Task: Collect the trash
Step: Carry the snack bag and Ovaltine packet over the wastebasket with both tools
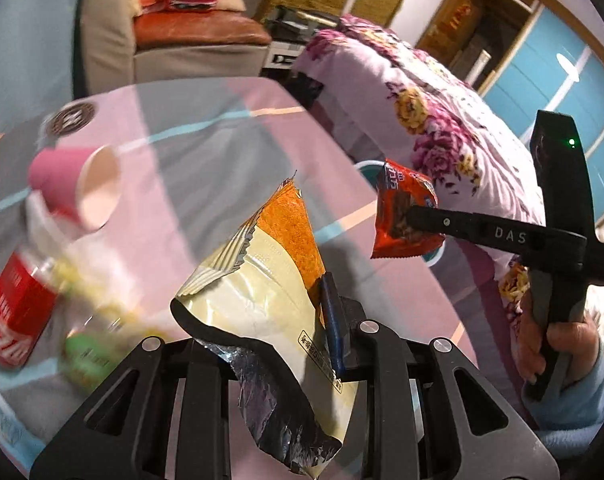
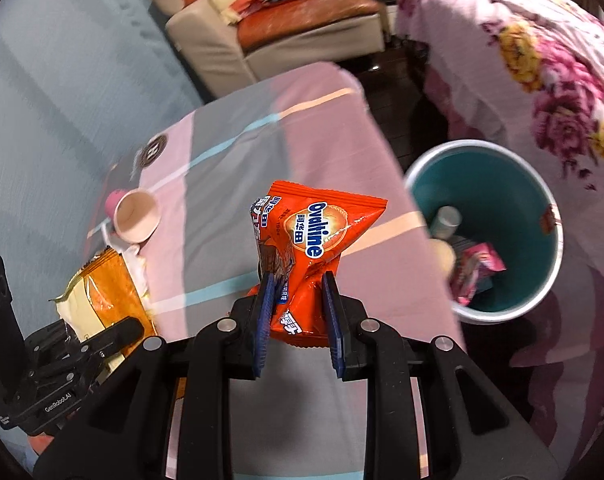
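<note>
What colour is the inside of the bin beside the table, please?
Teal, with a pale rim; the bin shows best in the right wrist view.

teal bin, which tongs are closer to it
Right. The right tongs, holding an orange wrapper, are beside the teal bin; the left tongs are further away.

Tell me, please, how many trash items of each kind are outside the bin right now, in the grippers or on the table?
Snack wrappers: 2, the cream and orange wrapper in the left gripper and the orange Ovaline wrapper in the right gripper
Paper cups: 1, the pink cup lying on its side
Bottles: 2, the red-label bottle and the green-label bottle, both blurred
Total: 5
</note>
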Tool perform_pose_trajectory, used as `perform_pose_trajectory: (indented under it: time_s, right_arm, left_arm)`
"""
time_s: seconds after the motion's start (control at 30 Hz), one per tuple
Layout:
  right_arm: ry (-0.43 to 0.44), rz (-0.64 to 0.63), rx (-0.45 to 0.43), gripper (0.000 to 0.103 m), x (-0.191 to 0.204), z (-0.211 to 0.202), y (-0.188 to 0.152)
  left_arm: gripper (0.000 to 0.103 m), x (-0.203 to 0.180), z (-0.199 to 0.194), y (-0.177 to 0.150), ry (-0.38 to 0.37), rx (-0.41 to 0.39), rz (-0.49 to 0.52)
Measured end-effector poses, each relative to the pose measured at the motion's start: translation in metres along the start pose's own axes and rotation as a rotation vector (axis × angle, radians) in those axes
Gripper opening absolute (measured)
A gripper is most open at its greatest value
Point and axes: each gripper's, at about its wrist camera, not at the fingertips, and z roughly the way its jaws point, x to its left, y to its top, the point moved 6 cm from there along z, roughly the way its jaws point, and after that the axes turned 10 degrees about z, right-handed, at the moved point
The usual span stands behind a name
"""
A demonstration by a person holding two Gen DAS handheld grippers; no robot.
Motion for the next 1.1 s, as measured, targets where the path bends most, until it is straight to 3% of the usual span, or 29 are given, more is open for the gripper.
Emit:
perform_pose_trajectory:
  time_s: [0.73,1.1]
  right_arm:
    - [-0.059,0.218,-0.172,0.023,-0.138,-0.058,0.053]
    - [-0.083,0.278,-0.171,0.023,-0.187,-0.057,0.066]
  left_arm:
    - [0.025,-0.091,0.078,0.101,-0.047,0.017,0.139]
    - [0.025,-0.131,0.127,0.127,-0.078,0.063,0.175]
